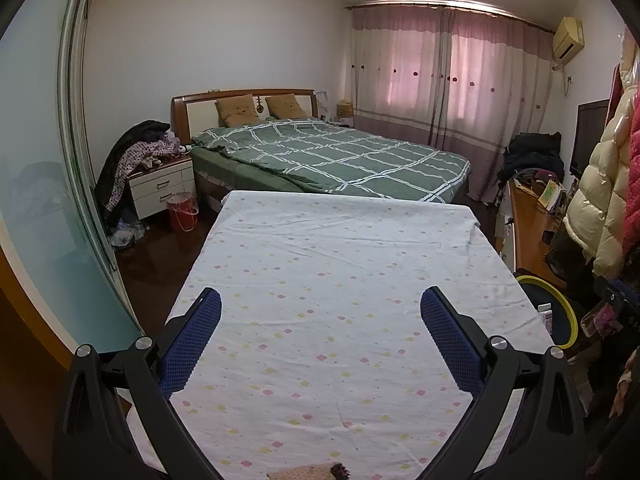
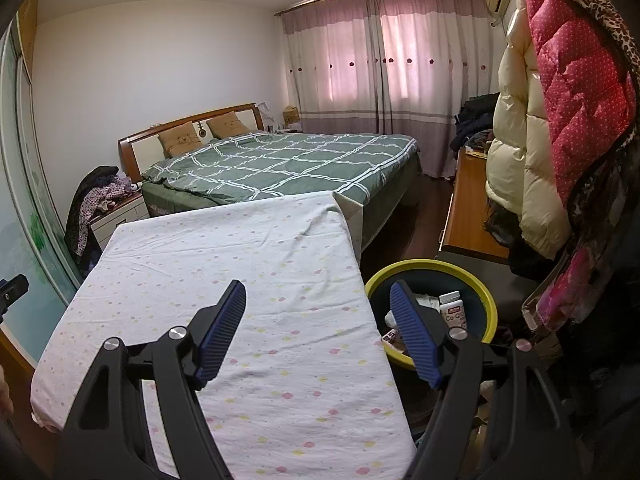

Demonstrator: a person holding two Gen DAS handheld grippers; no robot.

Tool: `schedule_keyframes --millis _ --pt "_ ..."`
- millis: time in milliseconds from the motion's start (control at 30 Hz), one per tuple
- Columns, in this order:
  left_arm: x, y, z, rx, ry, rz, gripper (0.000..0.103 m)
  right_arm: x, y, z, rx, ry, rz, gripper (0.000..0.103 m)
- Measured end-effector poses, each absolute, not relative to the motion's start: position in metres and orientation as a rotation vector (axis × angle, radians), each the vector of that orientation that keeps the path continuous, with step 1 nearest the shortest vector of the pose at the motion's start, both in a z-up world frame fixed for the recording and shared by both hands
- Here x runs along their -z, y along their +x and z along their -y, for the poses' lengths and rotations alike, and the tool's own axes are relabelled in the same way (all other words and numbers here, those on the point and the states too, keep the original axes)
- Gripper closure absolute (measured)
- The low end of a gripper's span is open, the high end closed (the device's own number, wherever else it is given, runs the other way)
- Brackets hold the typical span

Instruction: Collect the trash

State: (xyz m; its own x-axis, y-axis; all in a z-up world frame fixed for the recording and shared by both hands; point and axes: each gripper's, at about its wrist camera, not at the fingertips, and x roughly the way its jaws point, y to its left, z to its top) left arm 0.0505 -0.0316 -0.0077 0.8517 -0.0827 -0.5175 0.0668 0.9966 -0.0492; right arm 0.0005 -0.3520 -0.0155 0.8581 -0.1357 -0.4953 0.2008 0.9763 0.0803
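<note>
Surface: cloth-covered table (image 1: 320,280) is seen bare, bedroom behind.
Bin (image 2: 490,300): set beside table's right edge; bottle (image 2: 452,308) and wrappers lie inside.
Left gripper (image 1: 320,312): held apart, nothing between.
Right gripper (image 2: 318,312): held apart, nothing between.

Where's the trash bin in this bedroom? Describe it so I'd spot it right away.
Start at the table with the dotted white sheet in the foreground. Just off its right edge, on the floor, stands a round bin. Its bright yellow rim around a dark inside sets it apart, and a white bottle with a red label lies in it.
</note>
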Motion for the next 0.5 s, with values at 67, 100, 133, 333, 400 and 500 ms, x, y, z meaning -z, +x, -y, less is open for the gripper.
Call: schedule_keyframes --millis 67,100,133,333,400,500 --pt "0.0084 0.0505 0.0313 0.078 -0.028 -0.547 0.005 0.0155 0.0004 0.352 0.177 0.132 -0.51 0.032" --pt "0.0088 0.0505 0.0312 0.079 -0.028 -0.548 0.005 0.0155 0.0004 0.352 0.177 0.131 -0.51 0.032" --pt "0.0091 0.0505 0.0313 0.08 -0.028 -0.548 0.005 0.0158 0.001 0.3518 0.177 0.131 -0.51 0.032" --pt "0.0101 0.0513 0.0322 0.081 -0.025 -0.553 0.005 0.0161 0.0016 0.3518 0.177 0.132 -0.511 0.032" --pt "0.0103 0.0512 0.0325 0.081 -0.025 -0.553 0.005 0.0165 0.0018 0.3511 0.176 0.132 -0.512 0.032" --pt "0.0103 0.0513 0.0327 0.08 -0.025 -0.553 0.005 0.0174 0.0026 0.3506 0.175 0.132 -0.513 0.032"
